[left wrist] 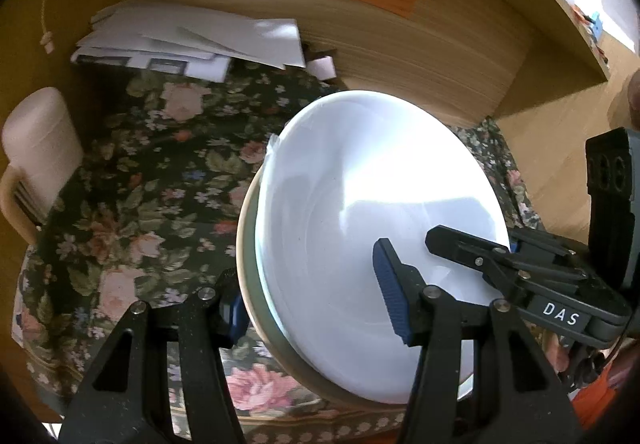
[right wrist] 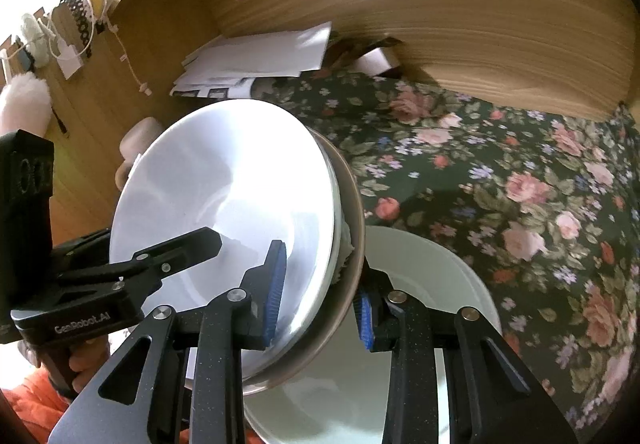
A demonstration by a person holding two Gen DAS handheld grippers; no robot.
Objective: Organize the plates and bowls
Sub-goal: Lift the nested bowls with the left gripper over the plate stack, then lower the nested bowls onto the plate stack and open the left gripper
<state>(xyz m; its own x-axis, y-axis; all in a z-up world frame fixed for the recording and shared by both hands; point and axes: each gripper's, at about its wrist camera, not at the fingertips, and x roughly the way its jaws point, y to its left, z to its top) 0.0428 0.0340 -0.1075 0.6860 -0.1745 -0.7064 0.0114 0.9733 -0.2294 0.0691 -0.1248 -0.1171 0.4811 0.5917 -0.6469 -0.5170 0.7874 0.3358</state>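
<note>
1. Above the flower-cloth worktop (left wrist: 132,212), toward its near edge, I carry a stack of dishes: white plates (left wrist: 372,212) nested in a beige-rimmed bowl (left wrist: 248,268), tilted and clear of the cloth.
2. My left gripper (left wrist: 308,296) has its jaws clenched across one rim of the stack; my right gripper (right wrist: 320,296) clamps the opposite rim, one pad inside, one under the bowl.
3. I judge it glazed ware: stiff, heavy, slick, breakable. The rims, gripped on both sides, are the place to hold.
4. Only the right wrist view shows another white bowl (right wrist: 440,276) beneath; only the left shows a cream mug (left wrist: 40,140) by the left edge.
</note>
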